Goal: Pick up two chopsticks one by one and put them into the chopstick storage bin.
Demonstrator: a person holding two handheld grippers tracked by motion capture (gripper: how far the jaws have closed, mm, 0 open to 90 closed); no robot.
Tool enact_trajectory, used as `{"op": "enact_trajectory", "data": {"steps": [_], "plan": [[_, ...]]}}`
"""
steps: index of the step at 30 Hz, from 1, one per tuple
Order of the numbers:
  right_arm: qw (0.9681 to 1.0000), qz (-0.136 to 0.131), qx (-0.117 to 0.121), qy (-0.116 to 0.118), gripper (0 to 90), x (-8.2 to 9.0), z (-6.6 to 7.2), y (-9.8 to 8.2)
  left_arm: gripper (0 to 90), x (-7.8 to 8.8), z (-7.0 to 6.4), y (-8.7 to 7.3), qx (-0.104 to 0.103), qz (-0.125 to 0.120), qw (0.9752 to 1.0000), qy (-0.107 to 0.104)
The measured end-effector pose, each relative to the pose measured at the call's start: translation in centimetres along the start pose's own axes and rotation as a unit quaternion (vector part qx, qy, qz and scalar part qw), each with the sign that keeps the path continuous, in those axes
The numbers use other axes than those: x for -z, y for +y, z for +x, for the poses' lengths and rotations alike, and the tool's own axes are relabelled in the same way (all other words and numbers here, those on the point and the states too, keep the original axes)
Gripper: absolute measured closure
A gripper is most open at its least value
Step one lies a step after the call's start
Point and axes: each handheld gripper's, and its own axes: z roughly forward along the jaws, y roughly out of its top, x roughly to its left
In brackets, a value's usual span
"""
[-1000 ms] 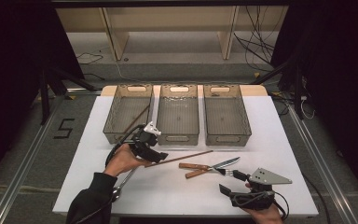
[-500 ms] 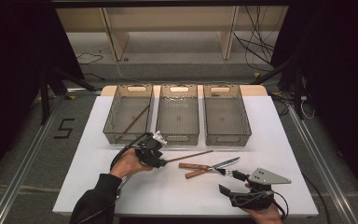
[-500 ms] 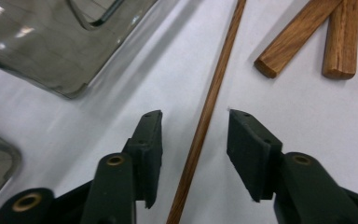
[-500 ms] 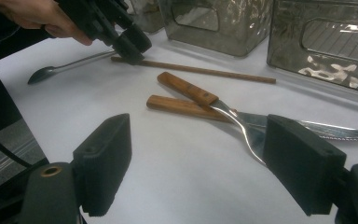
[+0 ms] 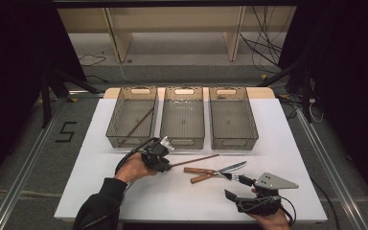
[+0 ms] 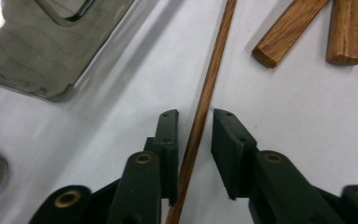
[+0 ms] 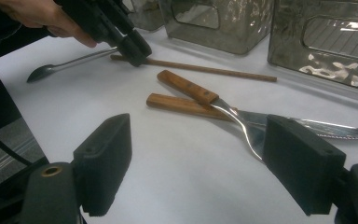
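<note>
1. The left gripper (image 5: 165, 163) is low over the white worktop (image 5: 100, 167), just in front of the left of three smoked-clear plastic bins (image 5: 132, 116) that stand in a row along the far edge.
2. Its black jaws have just been closing around a thin brown wooden chopstick (image 6: 205, 100). In the left gripper view one jaw stands on each side of the stick with a narrow gap left, so the pads do not yet press on it.
3. The chopstick lies flat on the worktop, running from the left gripper towards the middle, its far end just in front of the middle bin (image 5: 184, 116).
4. A wooden-handled fork (image 7: 205, 100) and a wooden-handled serrated knife (image 7: 193, 108) lie crossed just beyond the chopstick, nearer the front edge.
5. A metal spoon (image 7: 67, 64) lies beside the left hand (image 5: 133, 167).
6. The right gripper (image 5: 239, 188) rests near the front right corner, jaws wide apart and empty.
7. A second brown stick (image 5: 139, 122) lies slanted in the left bin.
</note>
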Motion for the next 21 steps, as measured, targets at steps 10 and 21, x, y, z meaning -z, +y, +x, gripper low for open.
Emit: {"op": "enact_trajectory", "data": {"steps": [10,21], "plan": [[1.0,0.0,-0.001,0.0,24.7,0.0,0.0,0.0,82.7,0.0,-1.0,0.2,-0.047,0.015,0.9987,-0.01],[1.0,0.001,-0.001,-0.001,25.0,0.0,0.0,0.0,84.3,0.1,-1.2,0.2,-0.078,0.016,0.9967,-0.012]]}}
